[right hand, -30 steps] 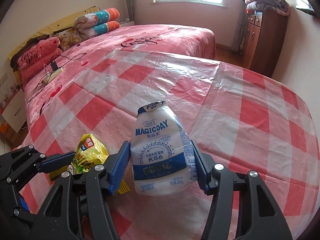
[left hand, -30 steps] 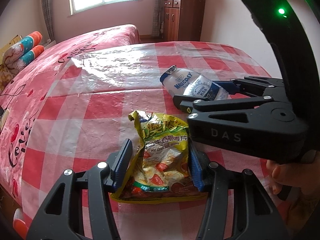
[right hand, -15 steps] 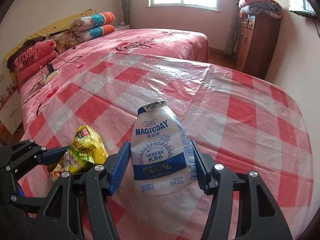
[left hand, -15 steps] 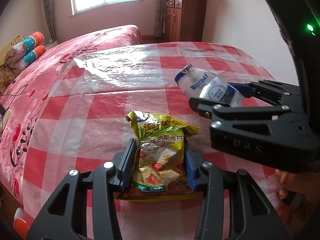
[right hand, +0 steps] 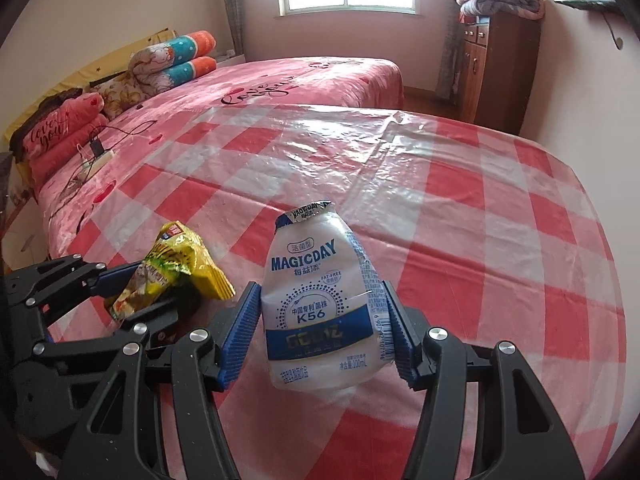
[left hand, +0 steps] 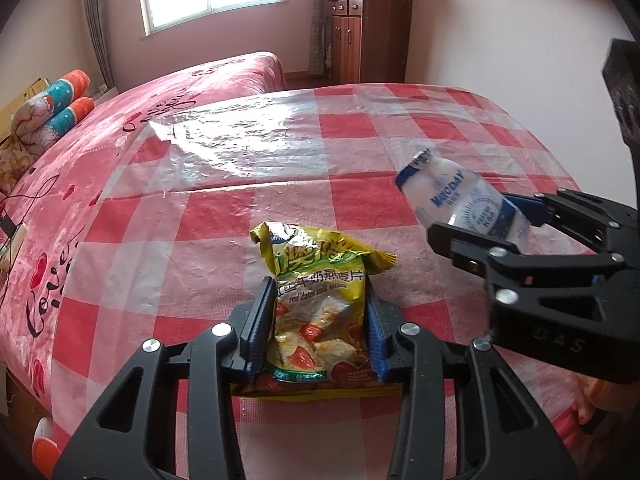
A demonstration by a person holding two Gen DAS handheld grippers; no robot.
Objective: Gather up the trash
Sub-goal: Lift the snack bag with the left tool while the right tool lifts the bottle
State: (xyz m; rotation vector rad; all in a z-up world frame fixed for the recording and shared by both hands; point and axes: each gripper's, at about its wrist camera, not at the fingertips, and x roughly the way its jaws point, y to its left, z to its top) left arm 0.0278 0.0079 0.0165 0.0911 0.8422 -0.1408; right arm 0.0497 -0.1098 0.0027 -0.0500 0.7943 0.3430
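Observation:
A yellow snack bag (left hand: 316,264) lies on the red-and-white checked tablecloth (left hand: 224,216). My left gripper (left hand: 320,294) has its jaws closing on it, and the blue pads (left hand: 260,320) press in on the bag's two sides. In the right wrist view the bag (right hand: 180,268) shows crumpled between the left gripper's (right hand: 150,288) fingers. A squashed white MAGICDAY bottle (right hand: 320,304) is held above the cloth by my right gripper (right hand: 320,298), which is shut on its sides. From the left wrist view, that bottle (left hand: 460,200) and the right gripper (left hand: 476,220) sit to the right.
A pink bed (right hand: 304,80) runs behind the table, with rolled pillows (right hand: 176,60) and a charger cable (right hand: 96,152) on it. A brown cabinet (left hand: 372,32) topped with folded blankets stands by the far wall. A person's hand (left hand: 600,396) shows at the lower right.
The left gripper's pads have drawn in against the snack bag. The right gripper has lifted the bottle off the cloth and carried it rightwards in the left wrist view.

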